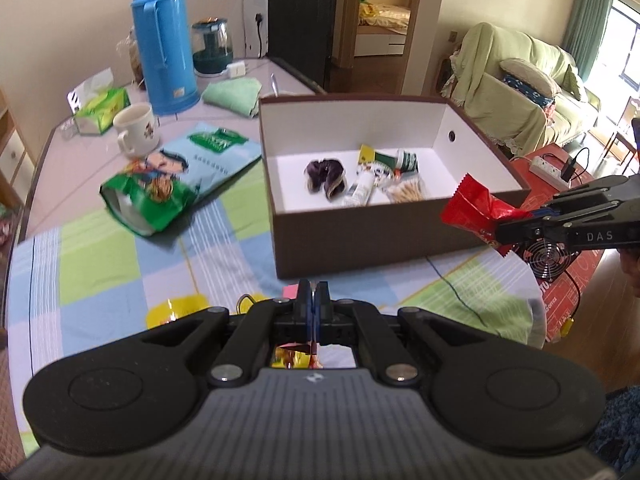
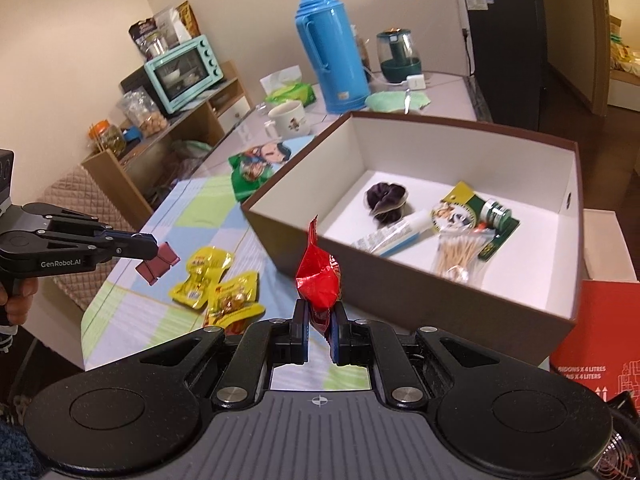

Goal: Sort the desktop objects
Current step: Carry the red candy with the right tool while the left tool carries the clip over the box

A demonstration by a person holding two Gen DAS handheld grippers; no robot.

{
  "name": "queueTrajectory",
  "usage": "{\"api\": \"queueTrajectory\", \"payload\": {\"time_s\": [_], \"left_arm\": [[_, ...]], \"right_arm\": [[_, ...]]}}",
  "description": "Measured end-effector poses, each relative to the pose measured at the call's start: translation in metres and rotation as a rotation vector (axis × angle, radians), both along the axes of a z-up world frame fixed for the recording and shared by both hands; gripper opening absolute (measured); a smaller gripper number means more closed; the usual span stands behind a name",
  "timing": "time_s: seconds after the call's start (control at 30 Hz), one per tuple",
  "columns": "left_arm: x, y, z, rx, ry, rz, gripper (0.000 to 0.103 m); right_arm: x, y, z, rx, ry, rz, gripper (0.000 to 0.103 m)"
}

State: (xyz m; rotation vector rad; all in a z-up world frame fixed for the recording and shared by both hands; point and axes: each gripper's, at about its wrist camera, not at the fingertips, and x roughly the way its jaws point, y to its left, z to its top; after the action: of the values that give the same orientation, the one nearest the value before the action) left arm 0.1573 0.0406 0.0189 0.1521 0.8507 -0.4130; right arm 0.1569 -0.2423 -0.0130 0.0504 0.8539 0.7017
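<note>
A brown open box with a white inside holds a dark scrunchie, a tube, cotton swabs and a green carded item. My right gripper is shut on a red snack packet, held above the table near the box's near wall; it also shows in the left wrist view. My left gripper is shut on a pink binder clip, held above the checked cloth left of the box. Two yellow snack packets lie on the cloth.
A green snack bag, a white mug, a blue thermos, a tissue pack, a folded green towel and a humidifier stand behind and left of the box. A red carton lies right.
</note>
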Motion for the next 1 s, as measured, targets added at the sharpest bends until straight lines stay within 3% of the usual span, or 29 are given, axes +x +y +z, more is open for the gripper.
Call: {"api": "queueTrajectory", "payload": {"time_s": [0.67,1.0], "left_arm": [[0.057,-0.062,0.044,0.026,-0.143,-0.166,0.000],[0.092,-0.093,0.036,0.032,-0.128,-0.240,0.000]], "right_arm": [[0.039,-0.039,0.027,-0.015,-0.079,-0.093,0.009],[0.065,-0.047,0.027,-0.043,-0.078,-0.092,0.009]]}}
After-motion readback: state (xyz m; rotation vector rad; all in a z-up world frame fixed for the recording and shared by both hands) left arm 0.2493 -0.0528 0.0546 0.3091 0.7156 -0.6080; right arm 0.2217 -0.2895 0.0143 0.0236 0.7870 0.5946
